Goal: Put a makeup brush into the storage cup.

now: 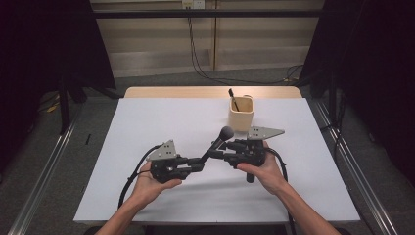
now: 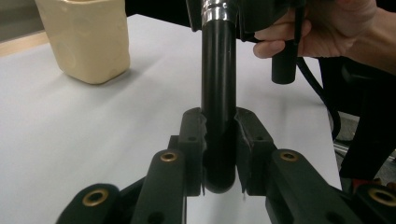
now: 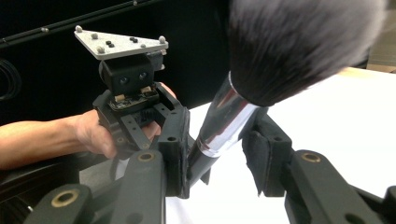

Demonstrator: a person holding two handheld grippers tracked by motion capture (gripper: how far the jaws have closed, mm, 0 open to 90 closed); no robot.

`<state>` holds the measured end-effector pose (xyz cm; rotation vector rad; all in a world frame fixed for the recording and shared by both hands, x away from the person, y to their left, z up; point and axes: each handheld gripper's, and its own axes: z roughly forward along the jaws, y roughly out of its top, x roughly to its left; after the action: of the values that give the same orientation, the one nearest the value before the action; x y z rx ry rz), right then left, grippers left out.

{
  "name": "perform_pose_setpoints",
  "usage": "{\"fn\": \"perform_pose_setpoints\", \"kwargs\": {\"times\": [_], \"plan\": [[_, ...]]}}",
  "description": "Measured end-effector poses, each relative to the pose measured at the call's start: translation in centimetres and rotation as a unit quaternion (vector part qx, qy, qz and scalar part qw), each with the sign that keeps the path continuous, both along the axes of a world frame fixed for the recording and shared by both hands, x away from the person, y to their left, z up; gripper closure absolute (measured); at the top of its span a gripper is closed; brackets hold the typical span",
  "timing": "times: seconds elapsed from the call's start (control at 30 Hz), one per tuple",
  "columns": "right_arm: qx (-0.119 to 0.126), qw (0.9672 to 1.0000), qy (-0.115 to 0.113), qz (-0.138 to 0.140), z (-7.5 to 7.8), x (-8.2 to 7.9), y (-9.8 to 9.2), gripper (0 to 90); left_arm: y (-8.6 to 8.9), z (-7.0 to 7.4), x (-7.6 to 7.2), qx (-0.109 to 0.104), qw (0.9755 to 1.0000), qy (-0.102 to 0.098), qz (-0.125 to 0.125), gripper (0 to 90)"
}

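makeup brush (image 1: 215, 145): a black-handled powder brush with a chrome ferrule and a dark fluffy head, held in the air above the white table (image 1: 147, 127), between the two grippers and in front of the cup
brush axis: long axis slanted; butt end low toward the person's left, bristle head raised toward the far right, roughly toward the cup; in the left gripper view the handle (image 2: 218, 93) runs straight away from the jaws
left gripper (image 1: 198, 164): clamped on the butt end of the handle; both pads press the black shaft from either side
right gripper (image 3: 219, 161): jaws around the brush at the ferrule (image 3: 224, 123); one pad looks to touch the shaft, the other stands a little off it; not yet clamped, as far as I can tell
hands: left hand (image 1: 156, 178) and right hand (image 1: 259, 166) each wrap a gripper body, low over the near half of the table
beige cup (image 1: 242, 113): upright near the far edge, well apart from the brush; a thin dark stick-like tool (image 1: 233, 99) already leans inside it
done, by my reading: brush lifted and brought to the second gripper for a handover
left, by my reading: right gripper to finish its grip; left to let go; brush probably to go into the cup
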<state>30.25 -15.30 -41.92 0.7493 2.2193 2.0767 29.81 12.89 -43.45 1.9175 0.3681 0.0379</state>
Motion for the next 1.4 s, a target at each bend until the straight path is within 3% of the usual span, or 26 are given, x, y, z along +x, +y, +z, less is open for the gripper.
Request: {"fn": "perform_pose_setpoints", "kwargs": {"times": [0.4, 0.77, 1.07, 1.4], "plan": [[0.017, 0.9997, 0.017, 0.010, -0.1, 0.1, -0.1, 70.6, -0.2, -0.2, -0.1, 0.007, 0.9999, -0.008, -0.005, 74.5], [0.015, 0.9997, 0.013, 0.017, 0.0, 0.0, 0.0, 71.9, -0.5, -0.4, -0.2, 0.005, 1.0000, -0.004, -0.001, 72.7], [0.010, 0.9999, 0.009, 0.008, 0.1, 0.1, -0.2, 72.0, -0.5, -0.4, -0.4, -0.001, 0.9998, 0.011, 0.014, 61.2], [-0.004, 0.9999, 0.009, 0.003, 0.3, 0.1, -0.8, 72.0, 0.5, 0.0, -0.3, -0.005, 0.9983, 0.011, 0.056, 37.2]]}}
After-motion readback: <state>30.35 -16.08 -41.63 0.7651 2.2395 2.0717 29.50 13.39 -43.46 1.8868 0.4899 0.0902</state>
